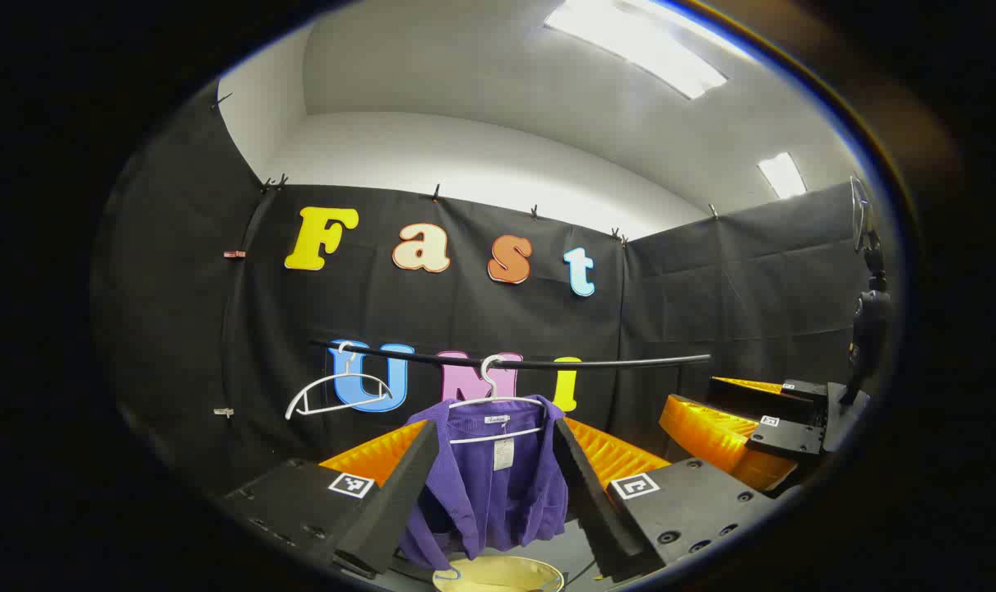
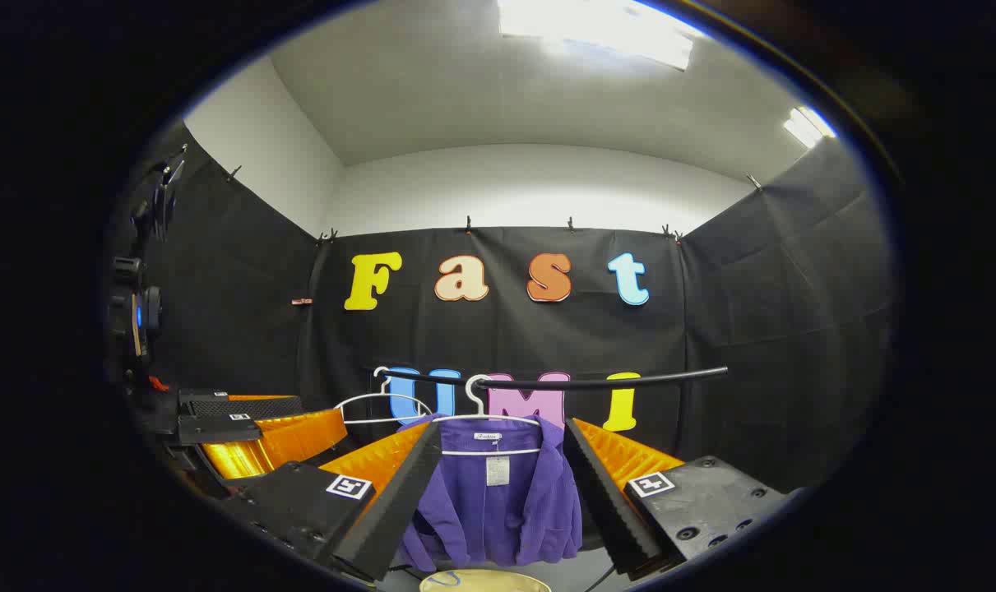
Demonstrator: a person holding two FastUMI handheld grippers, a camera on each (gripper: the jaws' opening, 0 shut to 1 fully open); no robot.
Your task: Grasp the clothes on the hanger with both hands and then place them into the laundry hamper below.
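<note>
A purple garment (image 1: 498, 493) (image 2: 498, 510) hangs on a white hanger (image 1: 498, 404) (image 2: 485, 421) from a black rail (image 1: 547, 362) (image 2: 588, 382). Under it shows the pale yellow rim of the laundry hamper (image 1: 498, 569) (image 2: 485, 580). My left gripper (image 1: 495, 432) is open, its fingers standing wide apart in front of the garment, short of the cloth. My right gripper (image 2: 503, 434) is open the same way, framing the garment from slightly to the right. The right gripper (image 1: 744, 432) also appears at the right of the left gripper view, and the left gripper (image 2: 243, 432) at the left of the right gripper view.
An empty white hanger (image 1: 337, 396) (image 2: 378, 404) hangs on the rail to the left of the garment. A camera on a dark stand (image 1: 868, 312) (image 2: 136, 312) stands at the side of the booth. Black cloth walls close in the back and sides.
</note>
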